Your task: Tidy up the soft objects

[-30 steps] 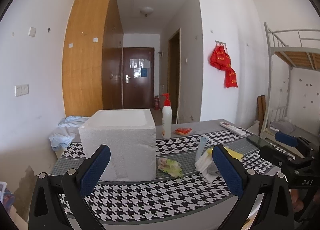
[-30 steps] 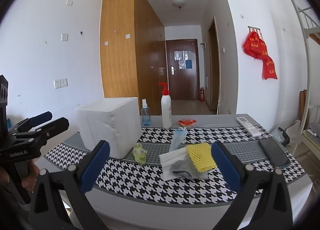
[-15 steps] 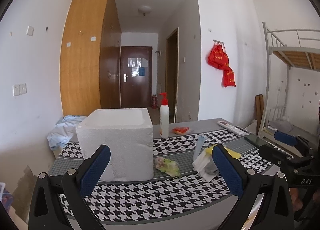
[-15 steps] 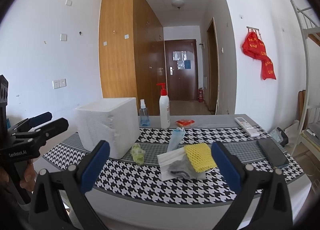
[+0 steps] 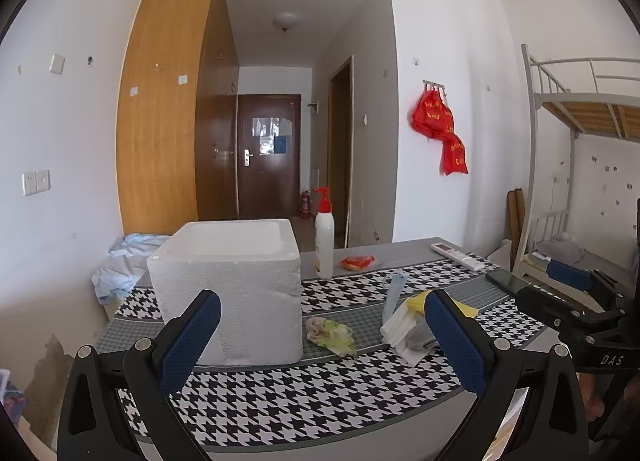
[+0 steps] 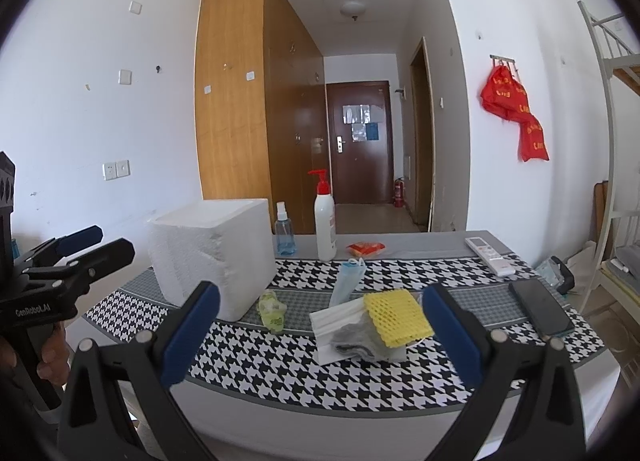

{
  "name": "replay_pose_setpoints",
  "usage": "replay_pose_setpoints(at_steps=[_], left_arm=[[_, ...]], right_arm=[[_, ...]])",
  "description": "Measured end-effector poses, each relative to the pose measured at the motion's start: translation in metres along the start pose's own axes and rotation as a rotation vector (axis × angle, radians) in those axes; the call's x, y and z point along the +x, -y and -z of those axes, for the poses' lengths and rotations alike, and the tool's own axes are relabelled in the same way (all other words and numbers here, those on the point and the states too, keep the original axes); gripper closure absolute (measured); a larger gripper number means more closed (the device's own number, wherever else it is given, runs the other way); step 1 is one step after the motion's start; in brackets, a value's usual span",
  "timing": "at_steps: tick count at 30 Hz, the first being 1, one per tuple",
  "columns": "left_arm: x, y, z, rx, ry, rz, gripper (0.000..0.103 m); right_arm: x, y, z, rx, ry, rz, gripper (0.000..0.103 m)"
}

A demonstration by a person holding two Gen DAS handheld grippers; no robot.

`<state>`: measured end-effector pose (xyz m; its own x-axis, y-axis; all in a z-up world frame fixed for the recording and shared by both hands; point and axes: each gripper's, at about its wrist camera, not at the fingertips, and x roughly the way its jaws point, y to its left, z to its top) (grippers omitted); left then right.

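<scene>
Both grippers, left (image 5: 322,339) and right (image 6: 320,335), were held spread and empty short of the table (image 6: 280,381), where the soft objects (image 6: 372,327) lay unsorted beside the foam box (image 6: 214,257).

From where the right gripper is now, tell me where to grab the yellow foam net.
Take the yellow foam net by its near right edge, coming from the front. It lies flat atop the white foam sheet and grey cloth, and that edge seems to overhang, so the right gripper, jaws open, could probably pinch it alone.
</scene>
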<state>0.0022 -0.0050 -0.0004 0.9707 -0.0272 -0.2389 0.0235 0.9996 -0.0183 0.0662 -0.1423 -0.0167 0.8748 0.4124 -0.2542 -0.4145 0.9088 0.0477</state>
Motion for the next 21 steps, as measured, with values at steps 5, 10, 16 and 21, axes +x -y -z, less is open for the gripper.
replay_pose_setpoints(at_steps=[5,10,16,21], left_arm=[[-0.001,0.003,-0.002,0.005,0.008,0.014,0.001],[0.002,0.005,-0.003,0.012,0.007,0.023,0.001],[0.009,0.005,-0.002,0.010,-0.005,0.045,0.001],[0.015,0.006,-0.003,0.013,-0.008,0.053,0.001]], right_arm=[[0.000,0.001,-0.001,0.002,0.002,0.004,0.001],[0.001,0.003,-0.001,0.000,0.003,0.009,0.001],[0.003,0.008,-0.001,0.007,0.000,0.011,0.001],[0.009,0.012,-0.001,0.020,-0.003,0.006,0.001]])
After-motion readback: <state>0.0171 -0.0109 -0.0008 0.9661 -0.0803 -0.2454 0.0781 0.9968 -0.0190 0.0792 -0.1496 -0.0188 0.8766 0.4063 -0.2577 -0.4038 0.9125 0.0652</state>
